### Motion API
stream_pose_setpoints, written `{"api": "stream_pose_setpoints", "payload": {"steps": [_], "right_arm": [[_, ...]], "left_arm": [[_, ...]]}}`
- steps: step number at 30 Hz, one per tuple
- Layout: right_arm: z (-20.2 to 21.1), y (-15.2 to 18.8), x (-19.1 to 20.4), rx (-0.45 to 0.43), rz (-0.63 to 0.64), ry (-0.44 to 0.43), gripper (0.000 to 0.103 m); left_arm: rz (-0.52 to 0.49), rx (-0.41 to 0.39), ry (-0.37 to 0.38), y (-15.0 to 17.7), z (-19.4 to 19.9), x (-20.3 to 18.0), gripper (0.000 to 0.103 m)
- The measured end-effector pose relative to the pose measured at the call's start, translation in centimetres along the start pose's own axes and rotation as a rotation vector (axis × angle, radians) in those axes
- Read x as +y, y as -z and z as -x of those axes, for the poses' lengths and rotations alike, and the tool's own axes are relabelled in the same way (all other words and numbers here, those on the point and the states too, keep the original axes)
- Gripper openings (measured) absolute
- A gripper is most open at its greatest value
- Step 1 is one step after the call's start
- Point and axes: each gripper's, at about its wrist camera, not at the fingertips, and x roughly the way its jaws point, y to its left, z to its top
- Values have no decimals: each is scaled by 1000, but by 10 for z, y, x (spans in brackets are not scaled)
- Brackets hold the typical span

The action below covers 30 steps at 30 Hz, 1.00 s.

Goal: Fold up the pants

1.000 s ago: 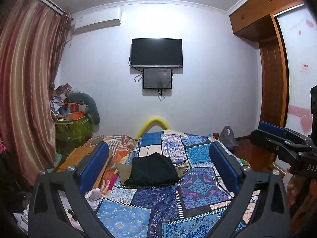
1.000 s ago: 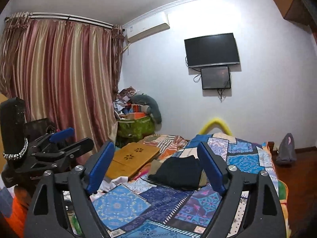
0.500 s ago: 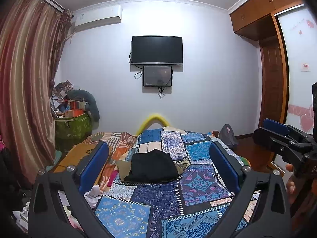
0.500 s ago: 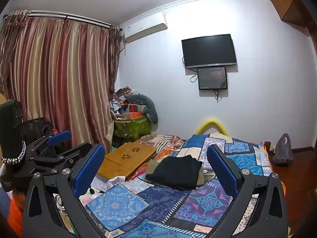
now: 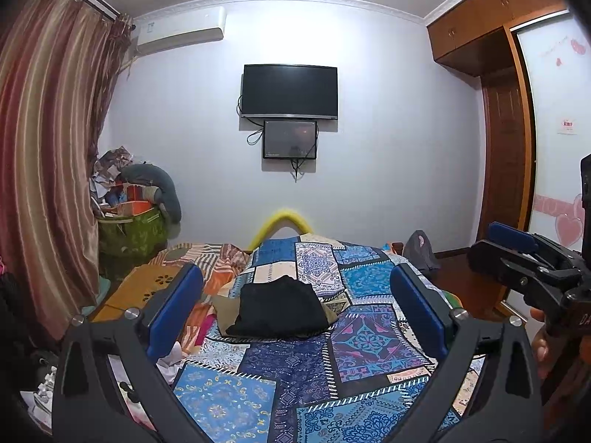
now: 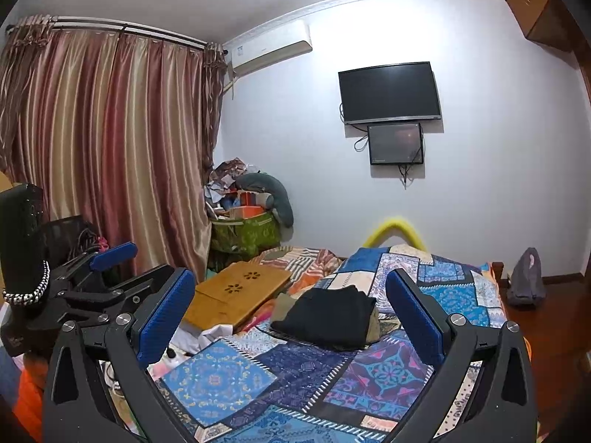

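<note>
White walls and a patchwork bed (image 5: pixel 303 373) fill both wrist views. Over the near end of that bed the left tool (image 5: pixel 295 306) hovers with its blue pads spread wide and nothing between them. The right tool (image 6: pixel 291 312) hangs beside it; its jaws have just been opening and now stand fully apart, also with nothing in them. Each tool shows at the edge of the other's view, and fingers (image 5: pixel 540 339) of the person's hand wrap the right one's handle.

Farther up the bed, well beyond both sets of pads and touched by neither, the black pants (image 5: pixel 282 308) lie as a folded stack atop an olive garment (image 5: pixel 226 308). A wooden lap tray (image 6: pixel 240 291) rests to their left. Beyond hang a striped curtain (image 6: pixel 110 155) and a wall-mounted television (image 5: pixel 290 90).
</note>
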Motion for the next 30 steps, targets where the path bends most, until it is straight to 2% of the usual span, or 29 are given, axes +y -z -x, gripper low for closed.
{"api": "stream_pose_setpoints", "payload": {"steps": [23, 30], "right_arm": [[8, -3, -4, -3, -17, 20, 103], [7, -3, -3, -5, -14, 27, 103]], "left_arm": [[3, -2, 16, 1, 2, -1, 103], [15, 25, 55, 0, -2, 1, 103]]}}
